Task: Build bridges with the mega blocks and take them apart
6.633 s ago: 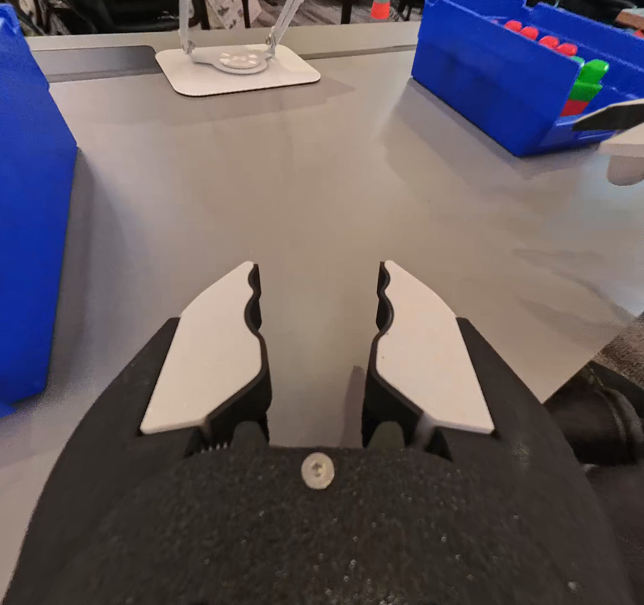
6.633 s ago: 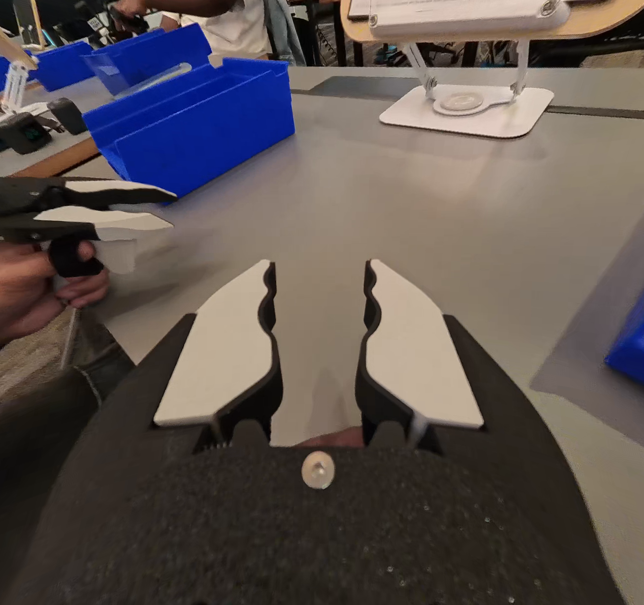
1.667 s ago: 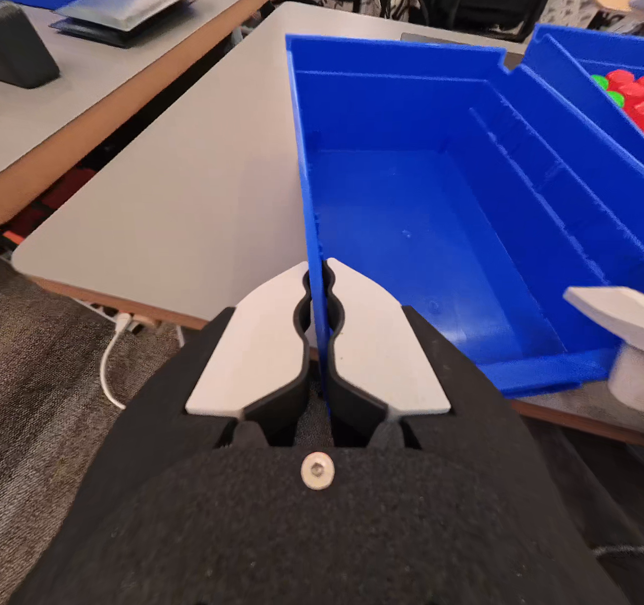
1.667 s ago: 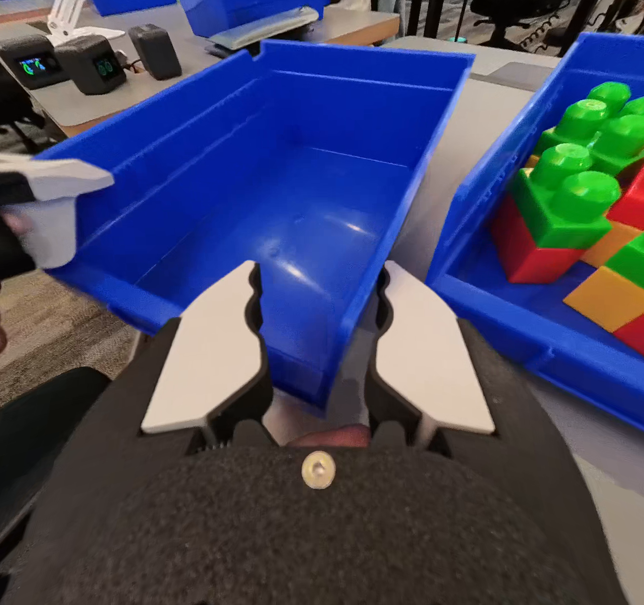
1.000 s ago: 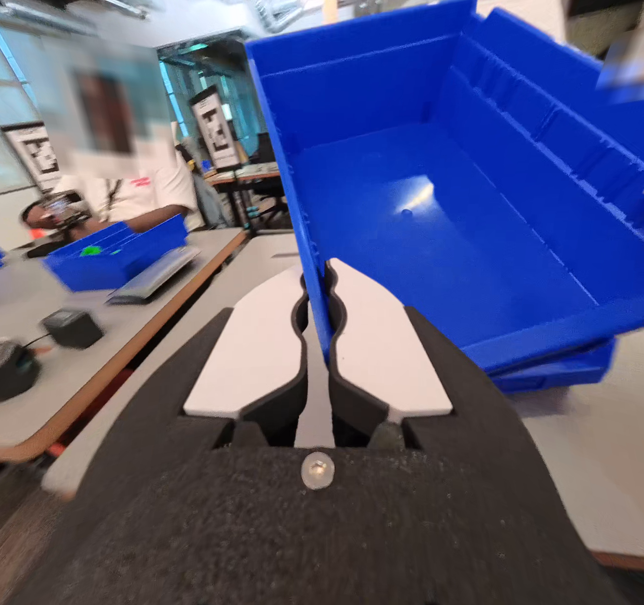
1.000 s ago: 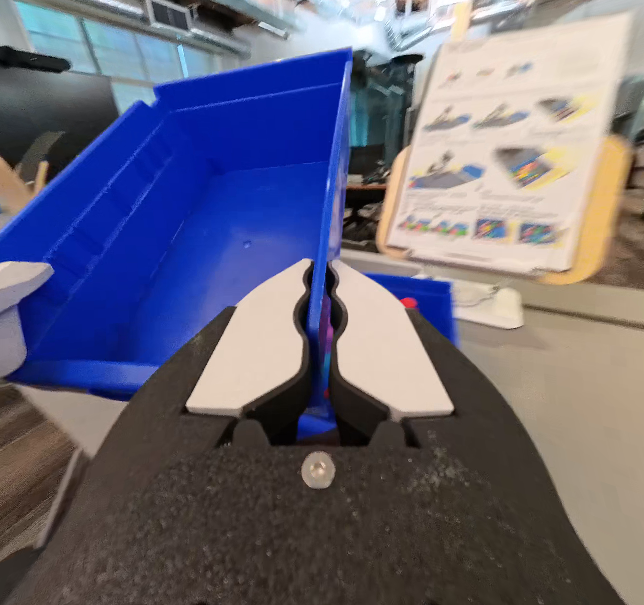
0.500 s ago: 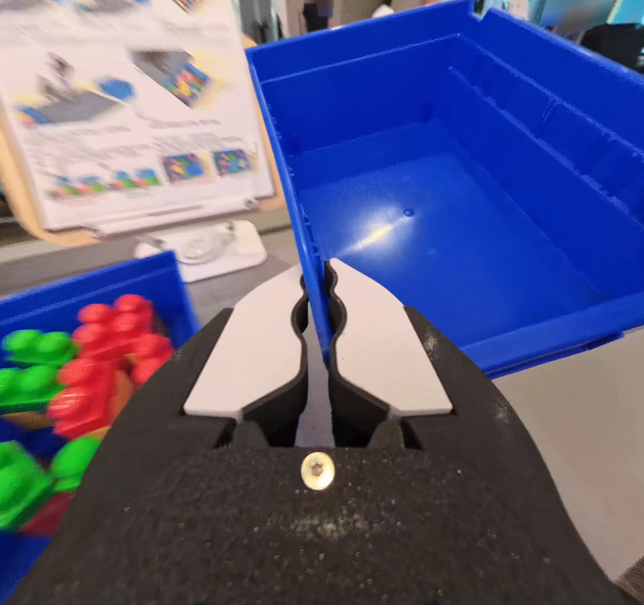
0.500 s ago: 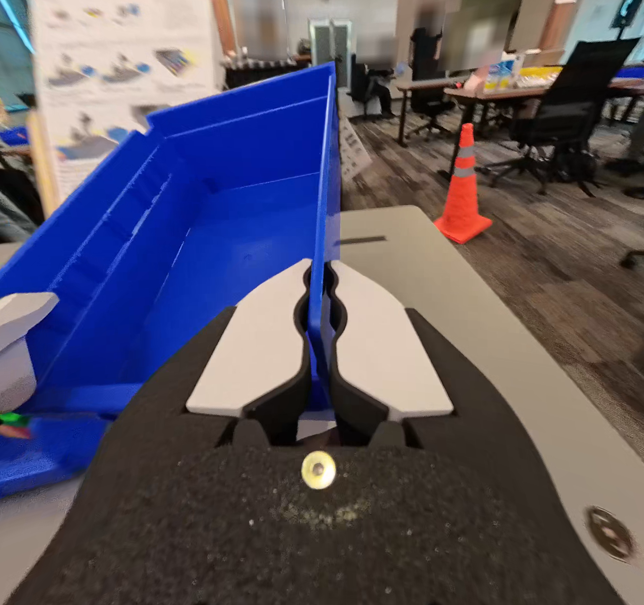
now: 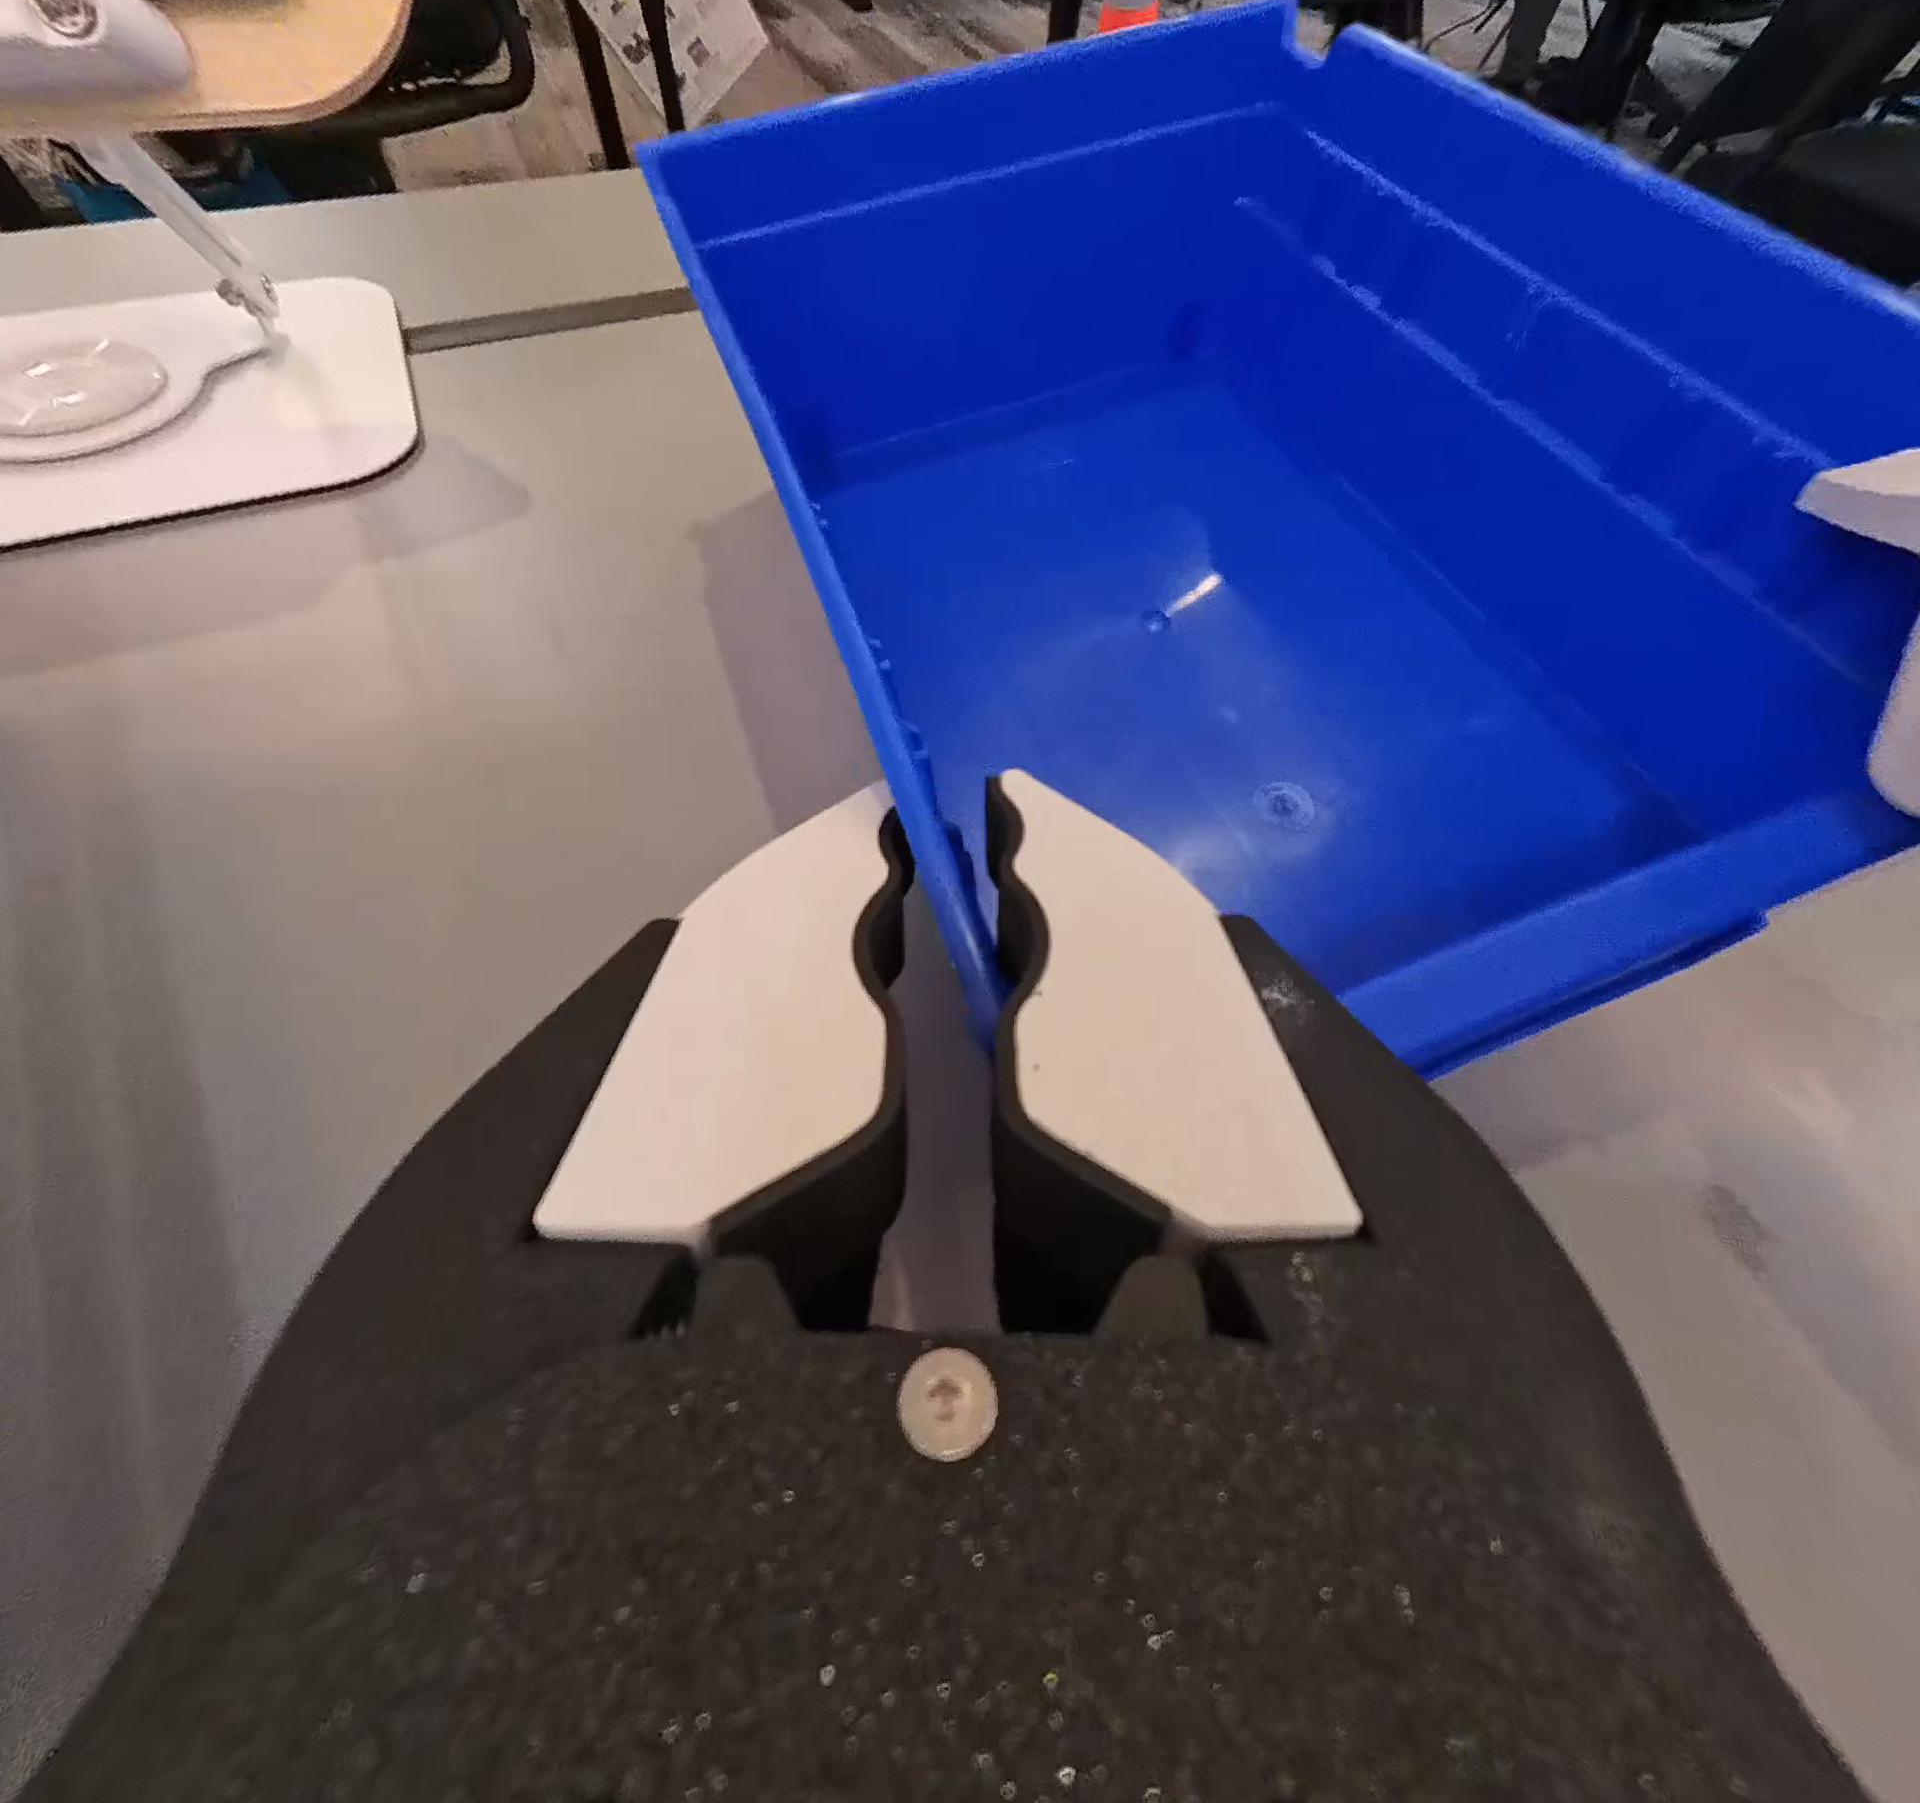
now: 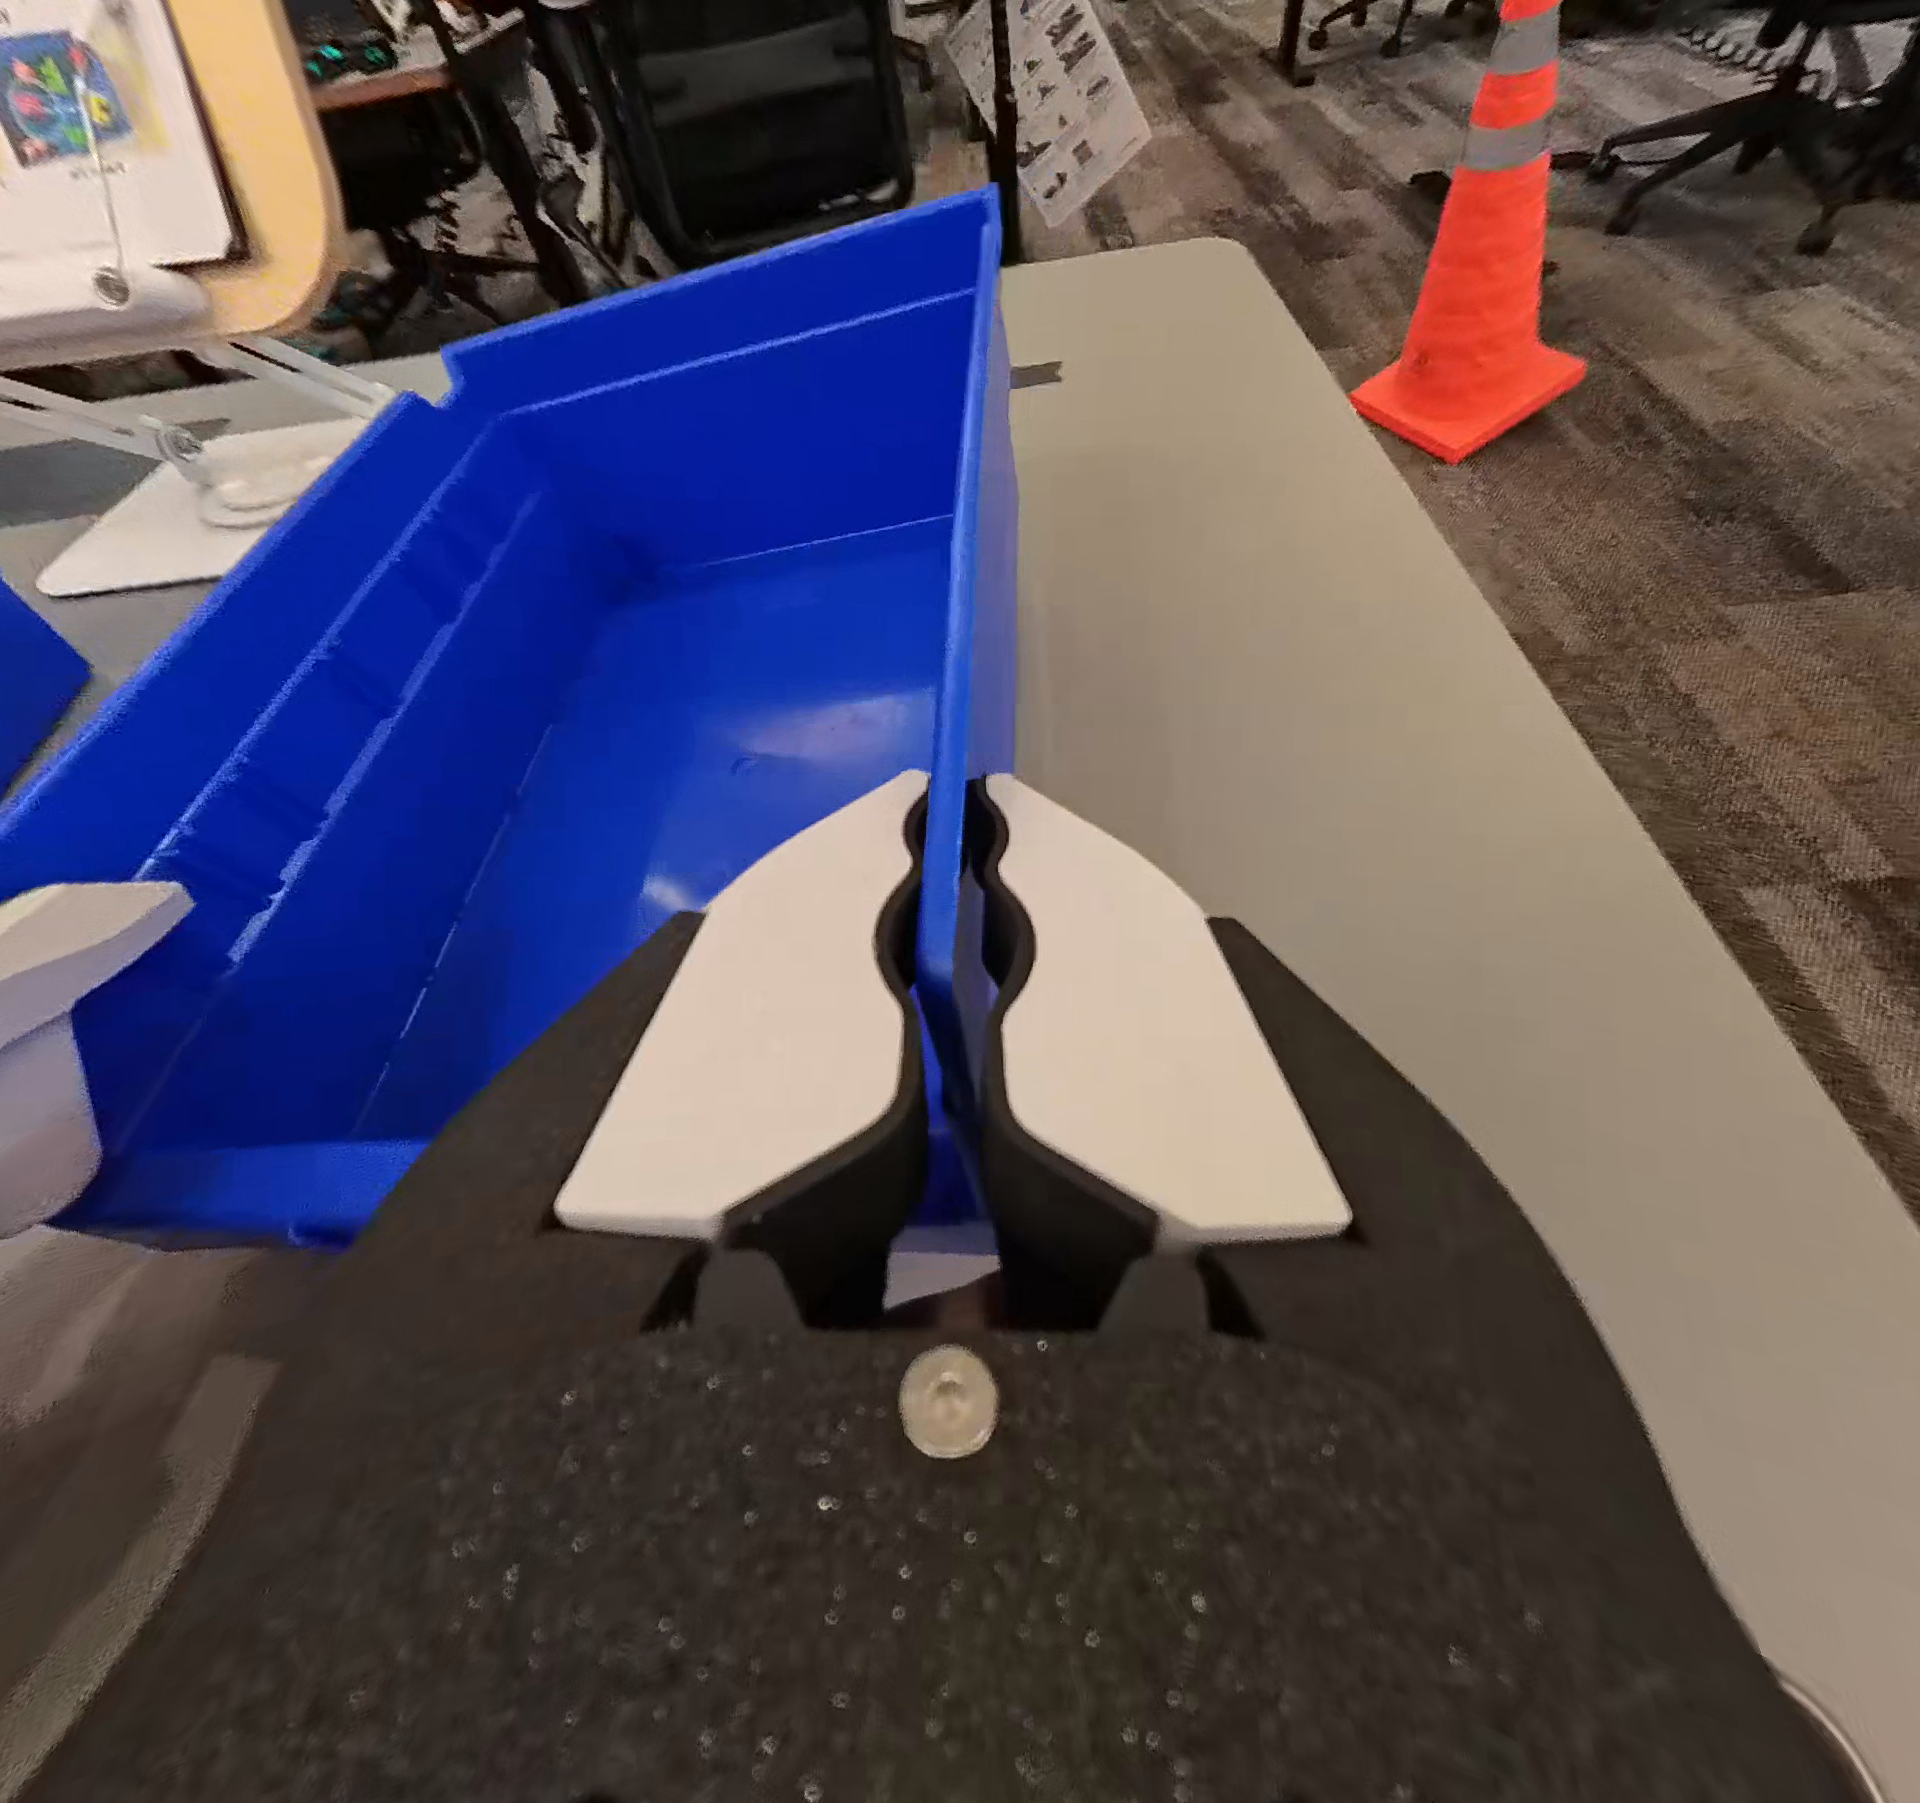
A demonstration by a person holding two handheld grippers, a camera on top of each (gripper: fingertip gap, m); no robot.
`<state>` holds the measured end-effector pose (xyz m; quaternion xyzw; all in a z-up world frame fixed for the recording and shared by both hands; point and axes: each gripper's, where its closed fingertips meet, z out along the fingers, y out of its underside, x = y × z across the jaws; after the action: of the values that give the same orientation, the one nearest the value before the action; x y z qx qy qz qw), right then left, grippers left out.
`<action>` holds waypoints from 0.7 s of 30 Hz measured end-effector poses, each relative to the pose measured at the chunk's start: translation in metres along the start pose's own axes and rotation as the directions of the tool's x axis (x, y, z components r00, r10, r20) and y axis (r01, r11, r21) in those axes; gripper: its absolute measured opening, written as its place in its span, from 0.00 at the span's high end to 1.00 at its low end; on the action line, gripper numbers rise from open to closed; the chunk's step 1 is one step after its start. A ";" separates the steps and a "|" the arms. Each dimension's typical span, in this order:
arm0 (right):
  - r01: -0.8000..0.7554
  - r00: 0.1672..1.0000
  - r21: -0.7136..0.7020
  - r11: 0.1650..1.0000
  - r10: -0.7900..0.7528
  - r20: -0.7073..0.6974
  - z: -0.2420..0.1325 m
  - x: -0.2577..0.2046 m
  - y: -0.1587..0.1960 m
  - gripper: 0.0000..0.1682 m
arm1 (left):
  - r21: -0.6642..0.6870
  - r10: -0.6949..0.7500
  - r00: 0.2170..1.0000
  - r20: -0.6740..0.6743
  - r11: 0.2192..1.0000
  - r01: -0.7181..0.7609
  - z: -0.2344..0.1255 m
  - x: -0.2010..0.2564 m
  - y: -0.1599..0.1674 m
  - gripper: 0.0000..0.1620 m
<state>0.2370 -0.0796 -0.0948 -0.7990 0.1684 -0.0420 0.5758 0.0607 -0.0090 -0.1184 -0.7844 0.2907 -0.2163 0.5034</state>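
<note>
An empty blue bin (image 9: 1247, 610) sits low over the right part of the grey table (image 9: 364, 818). My left gripper (image 9: 940, 797) is shut on its left side wall, near the front corner. My right gripper (image 10: 951, 782) is shut on the right side wall of the same bin (image 10: 675, 714). The right gripper's fingertip shows at the right edge of the left wrist view (image 9: 1870, 527). The left gripper's fingertip shows at the left edge of the right wrist view (image 10: 73, 932). No mega blocks are in view.
A white stand base (image 9: 208, 403) holding an instruction board is at the back left. A corner of another blue bin (image 10: 31, 683) shows at the left. The table's right edge (image 10: 1455, 714) runs beside the bin, with an orange cone (image 10: 1486, 226) on the floor beyond. My right fingertips sit around 20 centimetres from my left ones.
Both grippers have swung the empty bin from the left of the block-filled bin over to the table's right side and lowered it. The left gripper's jaws stand slightly wider than before.
</note>
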 end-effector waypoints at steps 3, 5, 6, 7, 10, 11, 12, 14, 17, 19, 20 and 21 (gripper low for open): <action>-0.060 0.997 -0.027 0.998 0.061 0.051 0.013 0.006 0.010 0.97 | 0.007 0.016 1.000 -0.013 1.000 -0.016 0.001 0.004 -0.002 0.90; -0.078 0.994 -0.036 0.996 0.081 0.073 0.021 0.010 0.016 0.97 | 0.014 0.012 1.000 -0.020 1.000 -0.011 0.002 0.007 -0.003 0.88; -0.088 0.992 -0.031 0.996 0.091 0.083 0.023 0.010 0.016 0.97 | 0.018 0.016 1.000 -0.017 1.000 -0.016 0.003 0.008 -0.004 0.87; -0.091 0.992 -0.031 0.995 0.093 0.085 0.025 0.011 0.015 0.97 | 0.022 0.020 1.000 -0.017 1.000 -0.019 0.005 0.008 -0.004 0.87; -0.048 0.997 -0.039 0.998 0.051 0.060 0.028 0.012 0.014 0.97 | 0.025 0.006 0.999 -0.053 1.000 -0.004 0.008 0.009 -0.005 0.84; -0.056 0.997 -0.038 0.998 0.058 0.060 0.029 0.012 0.014 0.97 | 0.026 0.005 0.998 -0.064 1.000 -0.004 0.008 0.010 -0.004 0.83; -0.063 0.996 -0.033 0.997 0.065 0.065 0.029 0.012 0.014 0.97 | 0.021 0.008 0.997 -0.079 1.000 -0.006 0.007 0.010 -0.004 0.83; -0.057 0.997 -0.018 0.998 0.057 0.043 0.025 0.017 0.011 0.83 | -0.004 -0.001 0.994 -0.110 1.000 0.000 -0.001 0.008 -0.001 0.69; -0.007 0.998 0.055 0.998 0.011 -0.069 0.000 0.031 -0.011 0.77 | 0.023 0.003 0.988 -0.156 1.000 0.001 -0.038 -0.013 -0.011 0.61; 0.020 0.995 0.105 0.994 -0.009 -0.101 -0.019 0.023 -0.036 0.77 | 0.058 -0.013 0.977 -0.212 0.998 0.026 -0.078 -0.035 -0.023 0.62; 0.049 0.994 0.118 0.992 -0.037 -0.100 -0.027 0.010 -0.048 0.77 | 0.080 -0.027 0.970 -0.240 0.996 0.047 -0.102 -0.049 -0.030 0.63; 0.089 0.992 0.137 0.986 -0.076 -0.097 -0.035 -0.008 -0.060 0.77 | 0.097 -0.039 0.965 -0.261 0.993 0.066 -0.126 -0.065 -0.035 0.63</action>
<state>0.2336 -0.0924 -0.0264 -0.7597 0.1576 -0.1141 0.6204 -0.0581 -0.0373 -0.0387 -0.7294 0.3212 -0.3448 0.4959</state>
